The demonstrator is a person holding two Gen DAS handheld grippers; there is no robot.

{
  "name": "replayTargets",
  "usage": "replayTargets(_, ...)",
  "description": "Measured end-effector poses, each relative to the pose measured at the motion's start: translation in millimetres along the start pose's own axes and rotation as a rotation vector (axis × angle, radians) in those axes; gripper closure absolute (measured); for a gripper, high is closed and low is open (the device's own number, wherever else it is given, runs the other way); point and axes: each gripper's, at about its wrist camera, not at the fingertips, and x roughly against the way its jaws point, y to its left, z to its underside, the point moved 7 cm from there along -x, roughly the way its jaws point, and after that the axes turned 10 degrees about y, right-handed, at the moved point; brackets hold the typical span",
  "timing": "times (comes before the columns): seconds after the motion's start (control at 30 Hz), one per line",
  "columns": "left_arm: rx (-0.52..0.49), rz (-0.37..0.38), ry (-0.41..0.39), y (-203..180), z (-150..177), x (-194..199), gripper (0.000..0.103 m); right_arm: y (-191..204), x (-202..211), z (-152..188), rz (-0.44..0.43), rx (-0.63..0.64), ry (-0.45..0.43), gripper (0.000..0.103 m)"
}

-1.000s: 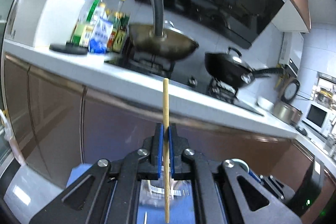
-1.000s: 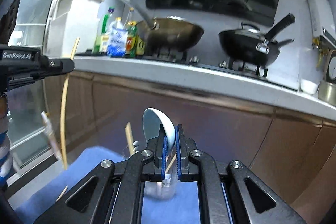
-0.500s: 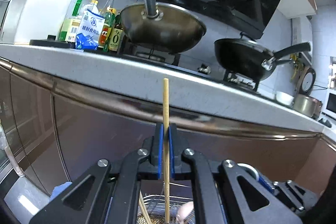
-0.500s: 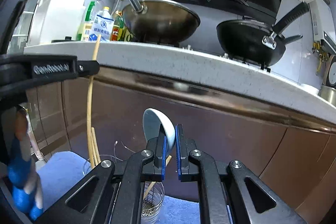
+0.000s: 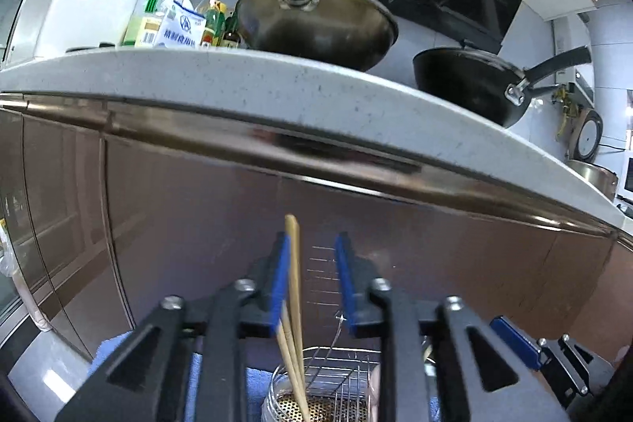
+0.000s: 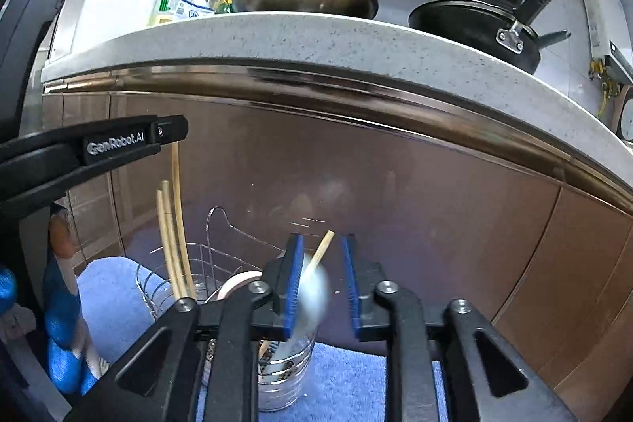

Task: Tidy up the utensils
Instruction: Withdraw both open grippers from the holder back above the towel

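**Chopstick and spoon let go over the utensil holder**

Kitchen cabinets with a brown glossy front fill the background, under a pale speckled countertop on which a steel wok and a black pan are seen.

From the left wrist view, the left gripper is pointed almost level at the cabinet front, low above a wire rack. Its jaws are opening; a wooden chopstick stands upright between them, leaning on the left blue pad and free of the right one. Its lower end goes down into a perforated metal cup of the rack, where another chopstick is already placed.

From the right wrist view, the right gripper is held slightly downward over a round steel holder on a blue cloth. Its jaws are opening as well, and a white spoon, blurred, is between the pads, not pressed by them; it seems to be dropping into the holder. A wooden stick is already standing there. At the left, three chopsticks are seen under the other gripper.

Several utensils appear to be sorted already. Whether more remain outside cannot be told.
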Motion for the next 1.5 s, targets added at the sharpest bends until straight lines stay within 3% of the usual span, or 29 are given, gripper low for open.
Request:
replayTargets(0.23,-0.013,0.008,-0.016,8.9,-18.1,51.6,0.076,-5.9,33.5,-4.5,0.002,-0.01,-0.013,0.072)
replayTargets(0.37,-0.02,-0.006,0.008,17.1,-19.0,82.7,0.07,-8.1,60.5,-5.6,-0.003,-0.021,-0.009,0.072)
replayTargets(0.67,-0.079,-0.035,0.093,32.6,-0.5,155.5,0.069,-1.7,130.6,1.3,-0.027,-0.041,0.007,0.068)
replayTargets(1.1,-0.07,-0.07,0.16,69.7,16.5,267.9,0.069,14.3,243.3,12.7,-0.073,-0.064,-0.023,0.066)
replayTargets(1.33,-0.099,-0.057,0.165,70.6,26.3,306.1,0.069,18.1,291.2,14.3,-0.089,-0.062,-0.065,0.066)
replayTargets(1.5,-0.097,-0.049,0.209,73.3,44.8,307.6,0.069,17.2,304.5,24.4,-0.097,-0.071,-0.065,0.066)
